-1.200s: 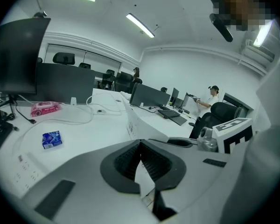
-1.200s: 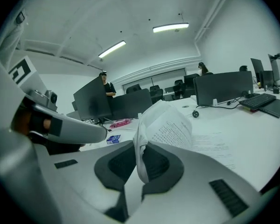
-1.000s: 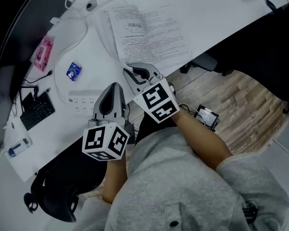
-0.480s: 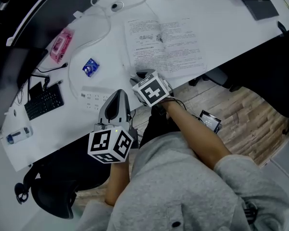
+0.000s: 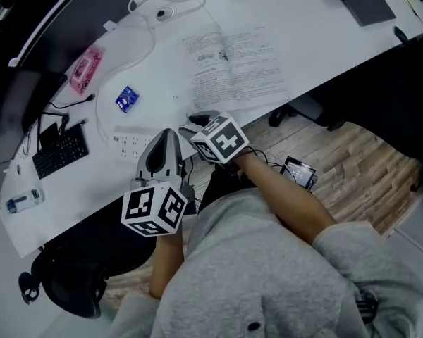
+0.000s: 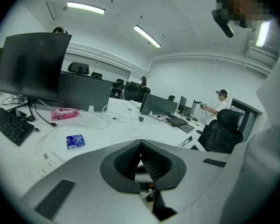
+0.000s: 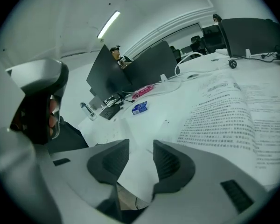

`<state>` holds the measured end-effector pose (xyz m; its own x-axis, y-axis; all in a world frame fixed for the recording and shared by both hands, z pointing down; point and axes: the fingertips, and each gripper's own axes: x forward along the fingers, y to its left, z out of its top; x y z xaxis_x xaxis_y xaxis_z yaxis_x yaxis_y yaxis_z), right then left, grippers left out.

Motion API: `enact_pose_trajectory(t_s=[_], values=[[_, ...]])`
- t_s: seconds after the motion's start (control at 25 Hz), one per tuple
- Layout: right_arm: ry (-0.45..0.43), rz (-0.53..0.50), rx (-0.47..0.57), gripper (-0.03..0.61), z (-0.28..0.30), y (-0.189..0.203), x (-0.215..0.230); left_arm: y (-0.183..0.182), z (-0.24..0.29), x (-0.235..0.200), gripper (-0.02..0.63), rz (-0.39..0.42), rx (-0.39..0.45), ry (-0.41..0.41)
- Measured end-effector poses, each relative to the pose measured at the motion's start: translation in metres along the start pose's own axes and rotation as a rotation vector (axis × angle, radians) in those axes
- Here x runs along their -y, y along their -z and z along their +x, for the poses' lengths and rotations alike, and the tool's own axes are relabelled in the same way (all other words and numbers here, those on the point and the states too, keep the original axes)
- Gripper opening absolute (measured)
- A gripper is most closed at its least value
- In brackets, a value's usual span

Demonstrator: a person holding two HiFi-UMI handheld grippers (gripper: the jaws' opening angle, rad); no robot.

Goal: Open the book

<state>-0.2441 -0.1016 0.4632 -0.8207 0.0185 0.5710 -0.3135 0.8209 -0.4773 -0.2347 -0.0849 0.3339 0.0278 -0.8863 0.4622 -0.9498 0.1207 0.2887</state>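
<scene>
The book lies open and flat on the white table, printed pages up. My right gripper sits at the book's near left corner, by the table's front edge. In the right gripper view the printed page spreads out ahead. The right gripper has its jaws opening, and a white page corner lies in the gap without the pads pressing on it. My left gripper hovers just left of it over the table edge. In its own view the left gripper is shut with nothing between the jaws.
Left of the book lie a blue packet, a pink pack, a white power strip, a small keyboard and loose cables. A dark monitor stands at the far left. A black chair sits below the table edge.
The right gripper has sunk and drawn back toward the table's front edge, turning as it went. The left gripper has shifted a little.
</scene>
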Motion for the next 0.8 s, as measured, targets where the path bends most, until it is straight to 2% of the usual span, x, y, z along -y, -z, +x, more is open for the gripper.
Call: enact_pose_trajectory(t_s=[0.16, 0.24, 0.32, 0.48, 0.6, 0.8], values=[[0.037, -0.045, 0.075, 0.151, -0.032, -0.011, -0.002, -0.003, -0.005, 0.016, 0.011, 0.025, 0.017, 0.023], [0.073, -0.073, 0.128, 0.077, -0.058, -0.021, 0.001, -0.007, -0.008, 0.026, 0.011, 0.044, 0.028, 0.04], [0.097, -0.104, 0.183, 0.055, -0.089, -0.031, 0.002, -0.01, -0.013, 0.034, 0.011, 0.062, 0.041, 0.051], [0.169, -0.163, 0.281, 0.046, -0.171, -0.048, 0.009, -0.018, -0.022, 0.055, 0.011, 0.101, 0.076, 0.074], [0.224, -0.164, 0.356, 0.044, -0.237, -0.055, 0.016, -0.021, -0.03, 0.072, 0.011, 0.156, 0.097, 0.092], [0.346, -0.174, 0.455, 0.044, -0.331, -0.052, 0.022, -0.02, -0.05, 0.096, 0.011, 0.191, 0.142, 0.12]])
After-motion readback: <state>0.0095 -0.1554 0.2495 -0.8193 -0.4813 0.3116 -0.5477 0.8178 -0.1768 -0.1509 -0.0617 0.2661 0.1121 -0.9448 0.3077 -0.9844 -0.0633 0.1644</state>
